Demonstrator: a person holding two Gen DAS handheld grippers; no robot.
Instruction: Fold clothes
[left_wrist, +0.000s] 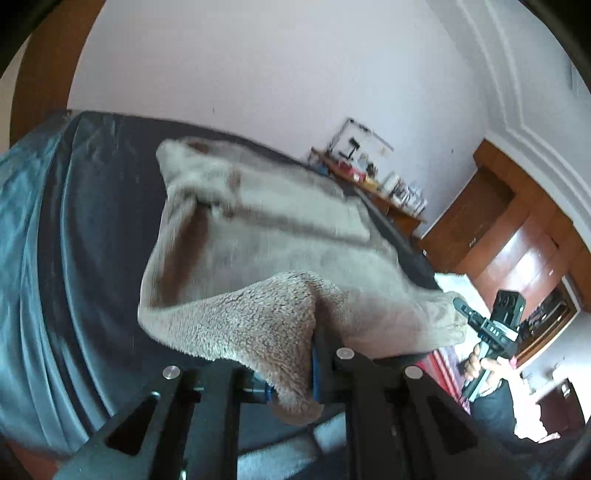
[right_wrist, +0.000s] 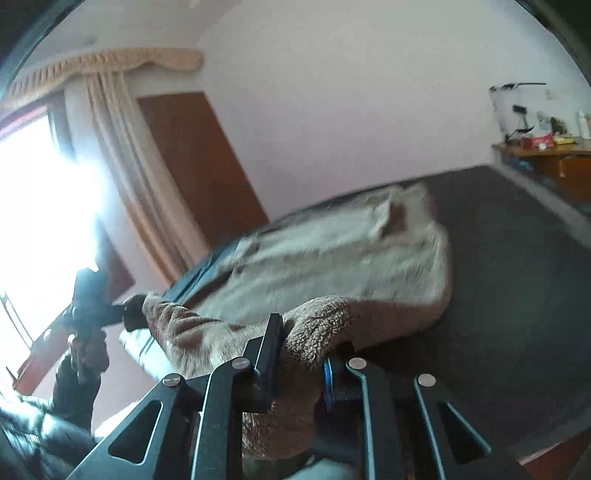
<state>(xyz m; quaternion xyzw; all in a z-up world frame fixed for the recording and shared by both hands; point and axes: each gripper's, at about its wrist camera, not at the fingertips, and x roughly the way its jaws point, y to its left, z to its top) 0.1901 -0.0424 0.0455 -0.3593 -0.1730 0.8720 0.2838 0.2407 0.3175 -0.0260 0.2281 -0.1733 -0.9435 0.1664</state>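
Note:
A beige fleece garment (left_wrist: 258, 229) lies spread on a dark bed cover (left_wrist: 92, 221), its near edge lifted off the bed. My left gripper (left_wrist: 291, 369) is shut on one near corner, and fleece bunches over its fingers. Far right in the same view, my right gripper (left_wrist: 461, 306), held in a person's hand, pinches the other near corner. In the right wrist view my right gripper (right_wrist: 304, 350) is shut on a fold of the garment (right_wrist: 332, 251). My left gripper (right_wrist: 129, 310) shows at the left there, gripping the far end of the raised edge.
A wooden desk (left_wrist: 369, 181) with small clutter stands past the bed against the wall, seen also as the desk (right_wrist: 543, 155). Wooden wardrobe doors (left_wrist: 517, 240) stand to the right. A bright window with a curtain (right_wrist: 122, 147) and a brown door (right_wrist: 192, 155) are on the left.

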